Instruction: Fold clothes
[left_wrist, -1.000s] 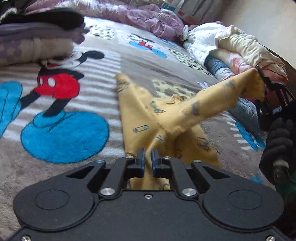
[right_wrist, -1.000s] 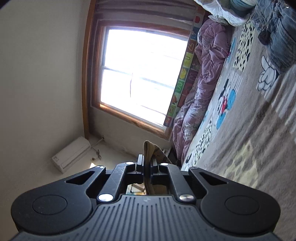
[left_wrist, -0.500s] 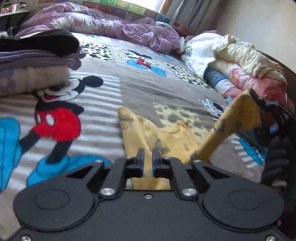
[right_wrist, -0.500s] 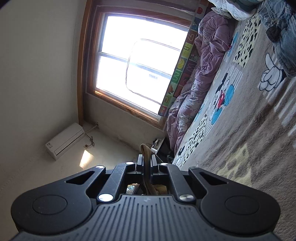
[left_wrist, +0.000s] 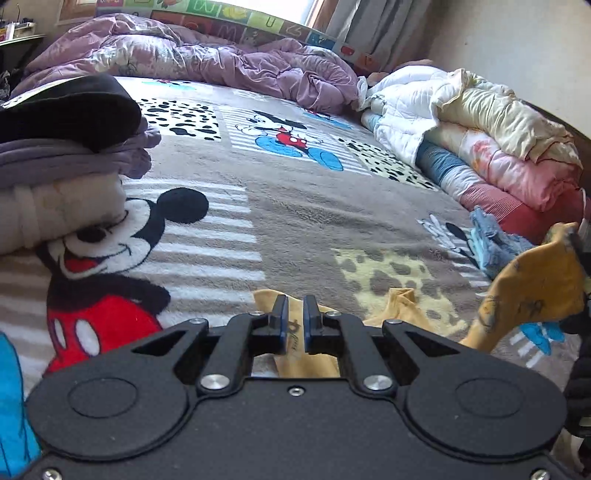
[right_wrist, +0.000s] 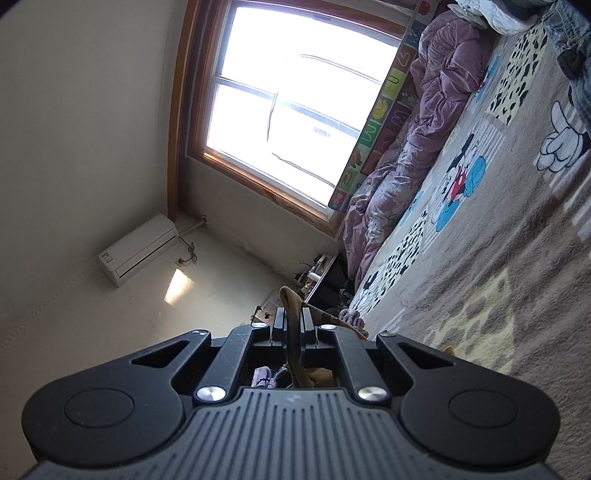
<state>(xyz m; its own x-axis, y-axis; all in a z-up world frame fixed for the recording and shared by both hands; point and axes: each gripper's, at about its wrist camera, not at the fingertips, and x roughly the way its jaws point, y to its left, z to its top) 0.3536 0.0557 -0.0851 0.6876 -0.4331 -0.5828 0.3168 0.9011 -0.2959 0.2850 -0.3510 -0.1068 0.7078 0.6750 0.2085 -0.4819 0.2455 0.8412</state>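
Nearest in the left wrist view, the left gripper (left_wrist: 294, 314) has its fingers pressed nearly together, and whether they pinch cloth I cannot tell; the yellow printed garment (left_wrist: 406, 306) lies right under and past them on the bed. The garment is mustard yellow with small dark prints, crumpled low on the Mickey Mouse blanket (left_wrist: 295, 206). At the near right one corner of it is pulled up off the bed to the right gripper (left_wrist: 585, 240), barely visible at the frame edge. In the right wrist view the right gripper (right_wrist: 293, 319) has its fingers pinching a fold of that yellow cloth, which stands up between them.

Past the fingers the middle of the blanket is open, flat and free. On the left a stack of folded clothes (left_wrist: 62, 155) with a black piece on top crowds that side. On the right, a crumpled denim piece (left_wrist: 495, 240) lies just beyond the raised corner, and behind it a pile of rolled quilts (left_wrist: 480, 140) lines the bed's right edge. At the far end a purple duvet (left_wrist: 207, 62) is bunched along the alphabet-print board under the window (right_wrist: 295, 96).
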